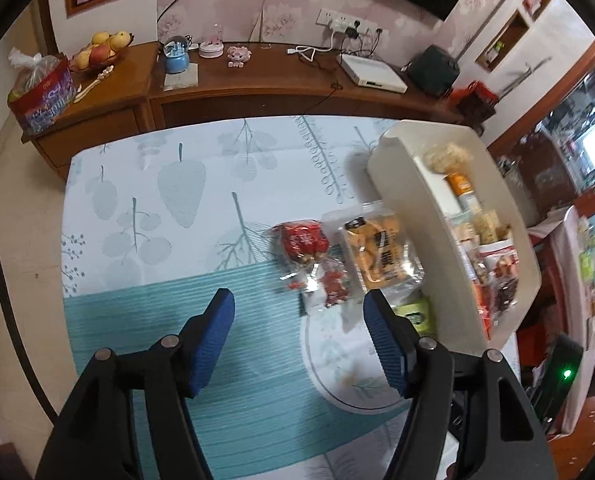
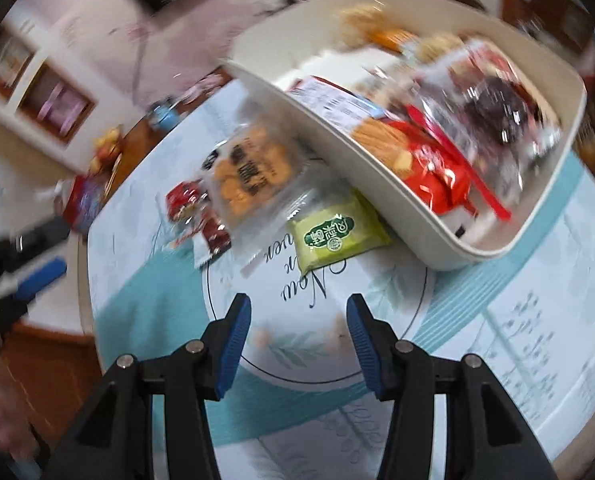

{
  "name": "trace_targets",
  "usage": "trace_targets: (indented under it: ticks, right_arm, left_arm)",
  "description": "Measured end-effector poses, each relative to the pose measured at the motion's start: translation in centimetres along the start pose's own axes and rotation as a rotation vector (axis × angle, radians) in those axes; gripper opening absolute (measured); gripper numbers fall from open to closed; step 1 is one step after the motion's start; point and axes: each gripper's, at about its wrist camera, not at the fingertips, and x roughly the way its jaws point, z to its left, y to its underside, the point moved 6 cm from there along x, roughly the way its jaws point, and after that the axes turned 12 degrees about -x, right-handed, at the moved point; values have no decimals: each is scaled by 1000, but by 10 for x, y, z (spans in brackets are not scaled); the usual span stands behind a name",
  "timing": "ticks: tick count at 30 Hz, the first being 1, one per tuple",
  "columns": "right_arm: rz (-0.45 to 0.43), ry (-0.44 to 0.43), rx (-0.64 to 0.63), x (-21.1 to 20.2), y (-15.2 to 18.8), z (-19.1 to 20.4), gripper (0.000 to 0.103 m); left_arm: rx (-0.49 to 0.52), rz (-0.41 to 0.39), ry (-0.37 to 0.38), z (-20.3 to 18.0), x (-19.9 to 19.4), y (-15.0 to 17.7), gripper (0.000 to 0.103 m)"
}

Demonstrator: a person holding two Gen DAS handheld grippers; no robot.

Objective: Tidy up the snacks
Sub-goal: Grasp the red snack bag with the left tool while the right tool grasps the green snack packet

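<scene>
Left gripper (image 1: pixel 299 312) spread wide and empty, right gripper (image 2: pixel 298 314) likewise, ribbed blue pads, glossy leaf-print tablecloth (image 1: pixel 169 208), crinkly snack packets (image 1: pixel 373 248) mid-table beside a smooth cream rounded tub (image 1: pixel 401 200) holding more, flat green sachet (image 2: pixel 335 234) touching its wall.

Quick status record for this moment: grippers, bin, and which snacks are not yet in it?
left gripper: open, empty, above the tablecloth
right gripper: open, empty
bin: cream, already holding several packets
outside the bin: green packet, clear bag of orange snacks, small red packets
position: all three lie on the tablecloth beside the bin's near wall
image quality: right wrist view is motion-blurred
</scene>
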Motion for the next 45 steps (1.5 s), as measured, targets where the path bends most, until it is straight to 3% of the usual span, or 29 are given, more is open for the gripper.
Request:
trace_targets:
  ticks: [13, 31, 40, 45]
  right_arm:
    - [-7, 101, 355, 26, -11, -19, 50]
    - [24, 197, 469, 48, -22, -28, 50]
    - [16, 176, 504, 53, -32, -32, 51]
    - [-12, 149, 584, 49, -34, -46, 51]
  left_arm:
    - [-34, 13, -6, -7, 34, -10, 66]
    - [-182, 72, 57, 0, 98, -17, 66]
    - [-201, 89, 39, -5, 122, -18, 66]
    - [-212, 94, 28, -5, 130, -20, 66]
